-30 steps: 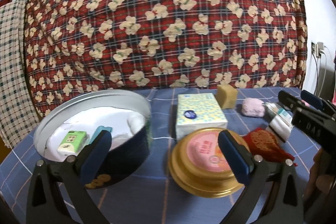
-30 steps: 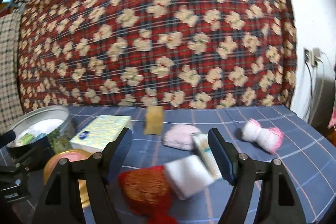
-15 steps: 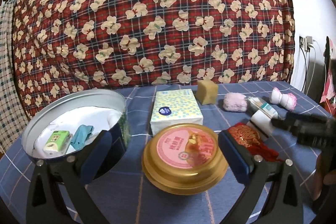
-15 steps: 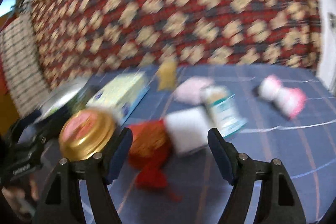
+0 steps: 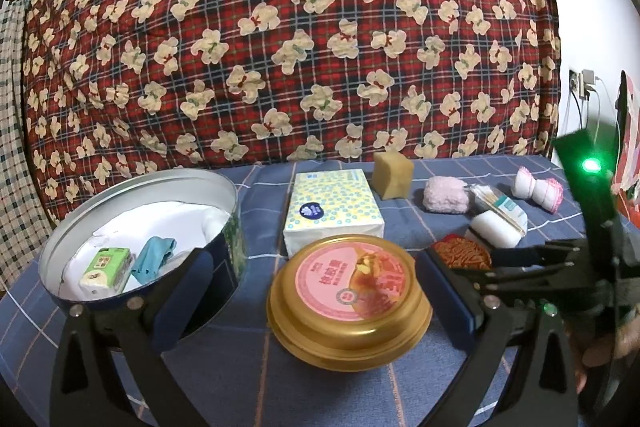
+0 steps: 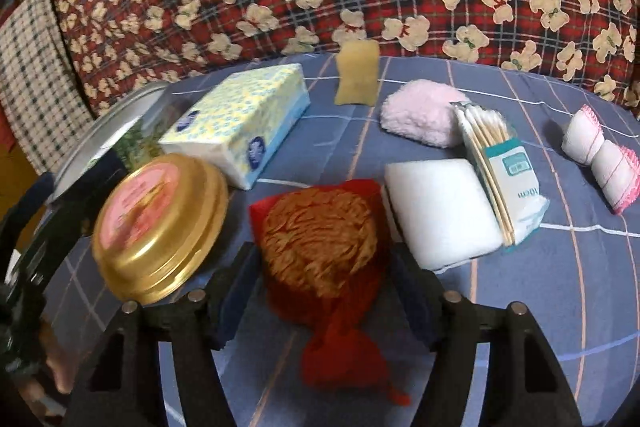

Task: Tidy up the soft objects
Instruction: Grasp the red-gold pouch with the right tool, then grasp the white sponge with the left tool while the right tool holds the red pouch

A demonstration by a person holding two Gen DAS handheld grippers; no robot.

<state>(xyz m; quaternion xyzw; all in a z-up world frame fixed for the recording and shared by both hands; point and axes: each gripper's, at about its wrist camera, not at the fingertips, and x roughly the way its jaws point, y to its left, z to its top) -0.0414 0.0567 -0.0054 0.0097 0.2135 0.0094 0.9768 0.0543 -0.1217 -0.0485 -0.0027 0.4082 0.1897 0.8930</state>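
Quilt (image 5: 304, 39): red plaid with cream bears, filling the view behind everything, from 9 through 12 to 3 o'clock.
Counter (image 5: 248, 363): under a blue checked cloth; all the things lie on it.
Round tin (image 5: 236, 223): open, at 9 o'clock in the left wrist view, holding a green packet (image 5: 106, 269) and a blue-green cloth (image 5: 154, 257) on a white lining.
Gold lid (image 5: 348, 307): flat on the counter just right of the tin, pink label up.
Tissue pack (image 5: 332, 207): yellow-dotted, at 12 o'clock of the lid, touching or nearly so.
Red mesh pouch (image 6: 320, 243): at 3 o'clock of the lid, its tied tail pointing toward the right wrist camera.
White sponge (image 6: 440, 203): just right of the pouch, with a cotton swab pack (image 6: 500, 167) leaning on it.
Pink fluffy cloth (image 6: 420, 111): beyond the swabs.
Yellow sponge (image 6: 356, 79): upright at 12 o'clock (against the quilt's foot).
Pink-trimmed white roll (image 6: 600, 159): apart at 3 o'clock.
Left hand-held gripper (image 5: 320, 291): jaws spread wide, nothing held; the lid shows between them.
Right hand-held gripper (image 6: 320, 295): jaws have just been closing, one either side of the pouch; whether the pads press it I cannot tell.
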